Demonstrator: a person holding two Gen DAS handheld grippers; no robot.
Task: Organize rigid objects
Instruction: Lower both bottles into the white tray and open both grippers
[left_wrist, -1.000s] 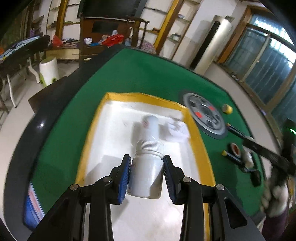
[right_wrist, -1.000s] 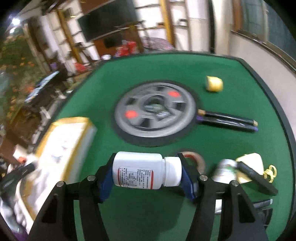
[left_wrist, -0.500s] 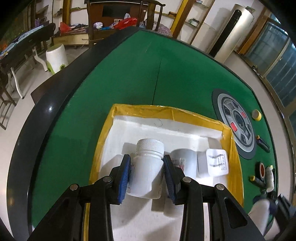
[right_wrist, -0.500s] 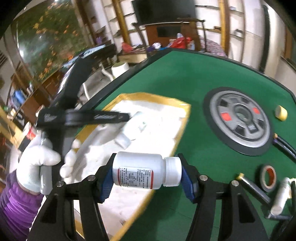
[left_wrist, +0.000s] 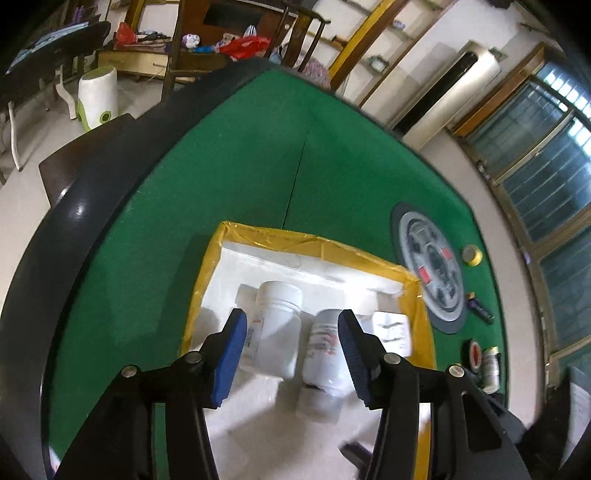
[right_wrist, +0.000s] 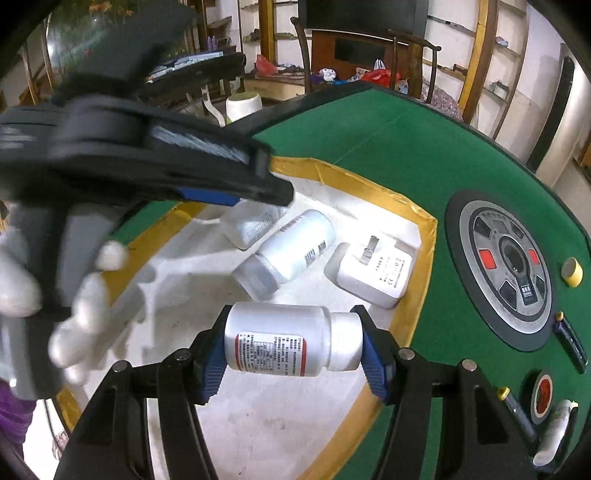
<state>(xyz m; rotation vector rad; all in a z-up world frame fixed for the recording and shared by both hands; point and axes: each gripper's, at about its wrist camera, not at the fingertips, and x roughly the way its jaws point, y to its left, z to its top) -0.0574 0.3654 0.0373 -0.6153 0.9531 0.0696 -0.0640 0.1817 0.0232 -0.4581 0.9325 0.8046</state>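
Left gripper (left_wrist: 291, 354) jaws were opening off a pill bottle (left_wrist: 275, 328) laid in the foam tray (left_wrist: 207, 280), while right gripper (right_wrist: 293, 347) clamped another bottle (right_wrist: 288, 338) end-to-end above it, likely next in.

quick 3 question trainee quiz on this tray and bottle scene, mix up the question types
1. True or false: the right gripper holds a white bottle sideways, end to end between its pads.
2. Which item lies in the white tray beside the two loose bottles? A) white plug adapter B) tape roll C) black marker
3. Fill in: the left gripper has its jaws ____ around the bottle lying in the tray.

Key: 1 true; 2 A, the white plug adapter; 3 opening.
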